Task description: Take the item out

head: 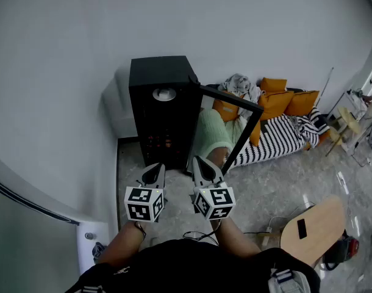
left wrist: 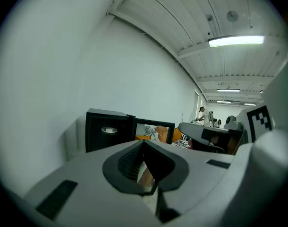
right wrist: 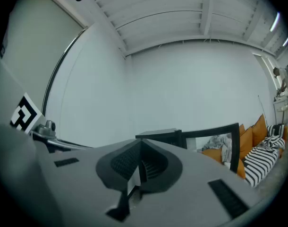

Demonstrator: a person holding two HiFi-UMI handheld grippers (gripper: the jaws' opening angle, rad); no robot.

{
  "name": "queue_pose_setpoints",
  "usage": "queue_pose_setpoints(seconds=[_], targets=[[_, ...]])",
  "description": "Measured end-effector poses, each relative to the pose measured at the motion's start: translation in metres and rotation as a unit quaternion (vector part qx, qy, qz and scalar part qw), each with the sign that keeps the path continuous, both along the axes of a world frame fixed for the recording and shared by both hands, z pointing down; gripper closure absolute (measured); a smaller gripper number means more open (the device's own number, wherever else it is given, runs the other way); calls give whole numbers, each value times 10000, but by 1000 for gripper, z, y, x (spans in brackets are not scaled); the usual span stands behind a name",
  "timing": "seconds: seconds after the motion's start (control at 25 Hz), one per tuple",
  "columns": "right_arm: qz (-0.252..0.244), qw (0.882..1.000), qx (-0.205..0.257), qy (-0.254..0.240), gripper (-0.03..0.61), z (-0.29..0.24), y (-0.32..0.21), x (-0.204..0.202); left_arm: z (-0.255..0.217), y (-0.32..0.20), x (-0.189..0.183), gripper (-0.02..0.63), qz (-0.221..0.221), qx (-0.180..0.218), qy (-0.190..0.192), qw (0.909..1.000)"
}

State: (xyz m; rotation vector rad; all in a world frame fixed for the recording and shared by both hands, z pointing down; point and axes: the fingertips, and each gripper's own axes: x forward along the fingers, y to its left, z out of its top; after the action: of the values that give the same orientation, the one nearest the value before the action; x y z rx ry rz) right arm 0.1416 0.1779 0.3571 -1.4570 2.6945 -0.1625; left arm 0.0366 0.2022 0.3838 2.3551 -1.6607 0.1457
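A black cabinet (head: 163, 102) stands on the floor against the white wall, its glass door (head: 235, 124) swung open to the right. Small reddish items (head: 161, 142) show dimly on a shelf inside; I cannot tell what they are. A white round object (head: 164, 94) lies on top. My left gripper (head: 154, 171) and right gripper (head: 201, 166) are held side by side just short of the cabinet, both shut and empty. In the left gripper view the left gripper (left wrist: 144, 144) points at the cabinet (left wrist: 106, 134). In the right gripper view the right gripper (right wrist: 140, 146) faces the cabinet (right wrist: 160, 137) and door (right wrist: 215, 143).
A striped mattress (head: 283, 133) with orange cushions (head: 277, 99) lies right of the cabinet. A wooden board (head: 314, 227) and a cable (head: 195, 234) lie on the tiled floor near my right side. People (left wrist: 201, 115) stand far off down the room.
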Motion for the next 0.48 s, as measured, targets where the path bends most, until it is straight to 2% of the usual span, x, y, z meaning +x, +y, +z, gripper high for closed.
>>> queue_pose_setpoints(seconds=[0.48], targets=[[-6,9999,-32,-155,571,3,-23,1,1,-24,-5,606,-198,97,113,9997]])
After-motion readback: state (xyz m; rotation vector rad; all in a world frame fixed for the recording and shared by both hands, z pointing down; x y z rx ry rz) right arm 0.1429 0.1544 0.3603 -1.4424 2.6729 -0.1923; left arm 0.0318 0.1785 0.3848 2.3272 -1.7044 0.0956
